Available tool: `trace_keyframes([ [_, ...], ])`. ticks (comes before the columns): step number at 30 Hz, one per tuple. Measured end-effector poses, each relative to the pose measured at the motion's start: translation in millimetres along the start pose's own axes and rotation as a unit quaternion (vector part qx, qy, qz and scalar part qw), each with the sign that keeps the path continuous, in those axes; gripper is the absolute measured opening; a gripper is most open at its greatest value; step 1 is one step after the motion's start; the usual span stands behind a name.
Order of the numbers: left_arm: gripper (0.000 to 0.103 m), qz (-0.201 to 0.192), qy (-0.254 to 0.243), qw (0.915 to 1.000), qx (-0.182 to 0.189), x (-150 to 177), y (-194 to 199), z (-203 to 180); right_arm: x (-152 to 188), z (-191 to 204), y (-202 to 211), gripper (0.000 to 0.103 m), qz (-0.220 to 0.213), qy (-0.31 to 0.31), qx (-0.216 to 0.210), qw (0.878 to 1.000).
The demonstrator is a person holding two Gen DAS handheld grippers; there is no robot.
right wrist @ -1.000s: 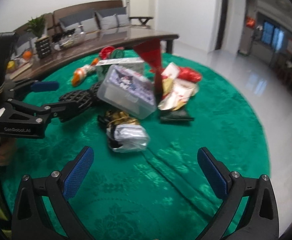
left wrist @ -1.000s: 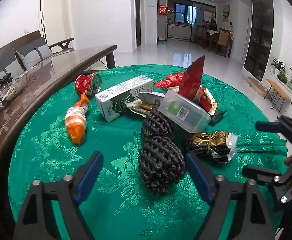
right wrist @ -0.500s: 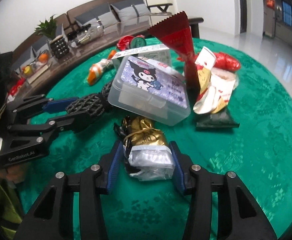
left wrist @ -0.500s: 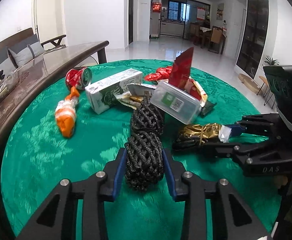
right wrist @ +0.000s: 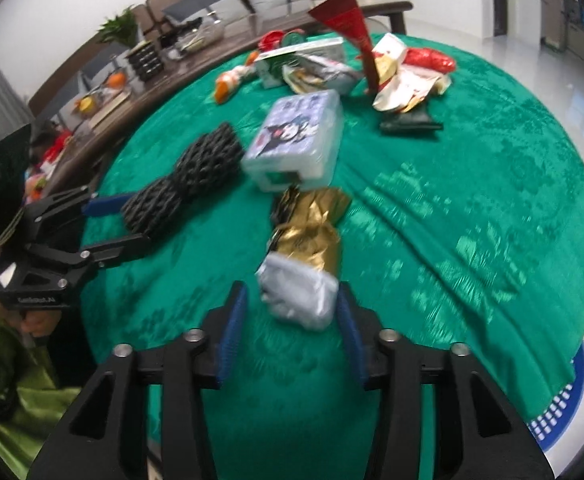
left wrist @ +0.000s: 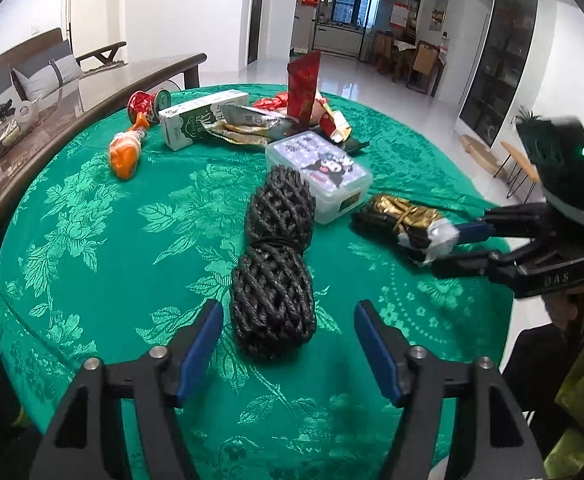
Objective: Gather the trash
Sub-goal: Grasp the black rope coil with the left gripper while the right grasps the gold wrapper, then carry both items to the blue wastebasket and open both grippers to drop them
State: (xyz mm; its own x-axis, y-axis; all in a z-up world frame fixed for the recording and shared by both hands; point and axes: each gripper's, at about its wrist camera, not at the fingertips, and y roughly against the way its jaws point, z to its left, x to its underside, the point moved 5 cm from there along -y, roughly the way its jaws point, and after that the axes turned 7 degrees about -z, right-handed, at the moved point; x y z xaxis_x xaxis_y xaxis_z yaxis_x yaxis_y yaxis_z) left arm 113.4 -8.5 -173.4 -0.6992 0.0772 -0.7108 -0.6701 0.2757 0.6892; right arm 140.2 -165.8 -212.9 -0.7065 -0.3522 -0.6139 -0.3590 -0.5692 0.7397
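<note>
Left claw (left wrist: 287,344): the two blue-padded jaws are opening and stand on either side of the near end of the black woven net bundle (left wrist: 273,268). The pads do not press on it; a gap shows on both sides, so nothing is held.
Right claw (right wrist: 292,332): its jaws are opening too. The crumpled gold and silver foil wrapper (right wrist: 306,256) lies with its silver end between the blue pads. The right pad is just beside the foil and the left pad is apart, so I judge it is not gripped.
Why so placed: each claw points down at one near piece, probably to take two pieces at once.
Black net bundle: a soft mesh roll, tied in the middle so it has two lobes, with a rough knotted texture. It lies flat on the surface.
Foil wrapper: thin, shiny and wrinkled; it should crush easily.
Clear plastic box with cartoon label (left wrist: 320,170): rigid, rectangular, touching the far end of the net.
Farther trash: a white and green milk carton (left wrist: 201,120), an orange plastic bottle (left wrist: 125,152), a red can (left wrist: 141,102) and a standing red pouch (left wrist: 303,84), all in a loose pile.
Surface (left wrist: 91,240): round, covered with green flowered brocade cloth, a little creased.
Blue plastic basket (right wrist: 560,404): below the edge of the surface; perhaps it is the place for the trash.
</note>
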Motion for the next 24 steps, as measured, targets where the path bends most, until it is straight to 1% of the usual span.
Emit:
trace_keyframes([
  [1,0.070,-0.002,0.002,1.0000,0.003,-4,1,1,0,-1,2,0.066,-0.003,-0.001,-0.001,1.000],
  [2,0.070,-0.003,0.004,1.0000,0.005,-8,0,3,-2,-3,5,0.069,-0.010,-0.004,0.001,1.000],
  [4,0.077,0.002,0.005,0.9999,0.014,-20,-5,6,-9,-8,11,0.071,-0.026,-0.016,0.000,1.000],
  [5,0.077,0.004,0.004,0.9998,0.017,-22,-9,6,-14,-10,13,0.072,-0.034,-0.025,-0.004,0.999],
  [7,0.077,0.020,0.002,0.9998,0.008,-28,-24,10,-22,-11,13,0.073,-0.045,-0.036,-0.006,0.998],
  [9,0.077,0.044,0.000,0.9990,-0.001,-28,-41,14,-29,-7,5,0.073,-0.042,-0.033,0.001,0.999],
  [10,0.075,0.050,0.000,0.9987,-0.003,-27,-45,14,-31,-5,-2,0.073,-0.037,-0.028,0.010,0.999],
  [11,0.074,0.057,0.000,0.9984,-0.004,-25,-48,15,-30,-5,-7,0.071,-0.031,-0.026,0.018,0.999],
  [12,0.057,0.063,-0.001,0.9980,-0.005,-23,-50,15,-31,-4,-15,0.067,-0.021,-0.023,0.028,0.999],
  [13,0.038,0.067,-0.001,0.9978,-0.002,-21,-51,15,-29,-3,-17,0.045,-0.014,-0.021,0.033,0.999],
  [14,0.037,0.071,0.002,0.9975,-0.001,-18,-49,15,-27,-3,-19,0.037,-0.006,-0.018,0.038,0.999],
  [15,0.037,0.064,0.009,0.9979,-0.006,-17,-44,17,-26,-2,-20,0.037,-0.002,-0.016,0.043,0.999],
  [17,0.036,0.056,0.025,0.9980,-0.012,-15,-34,21,-26,0,-12,0.036,-0.007,-0.013,0.048,0.999],
  [19,0.035,0.044,0.055,0.9975,-0.008,-14,-18,25,-25,3,1,0.036,-0.018,-0.005,0.045,0.999],
  [21,0.035,0.032,0.073,0.9968,0.003,-19,-4,21,-24,3,18,0.036,-0.033,-0.014,0.032,0.999],
  [23,0.035,0.022,0.068,0.9974,0.014,-29,6,9,-24,-4,33,0.036,-0.050,-0.031,0.027,0.998],
  [24,0.035,0.014,0.056,0.9980,0.024,-40,10,-5,-26,-13,46,0.036,-0.063,-0.041,0.031,0.997],
])
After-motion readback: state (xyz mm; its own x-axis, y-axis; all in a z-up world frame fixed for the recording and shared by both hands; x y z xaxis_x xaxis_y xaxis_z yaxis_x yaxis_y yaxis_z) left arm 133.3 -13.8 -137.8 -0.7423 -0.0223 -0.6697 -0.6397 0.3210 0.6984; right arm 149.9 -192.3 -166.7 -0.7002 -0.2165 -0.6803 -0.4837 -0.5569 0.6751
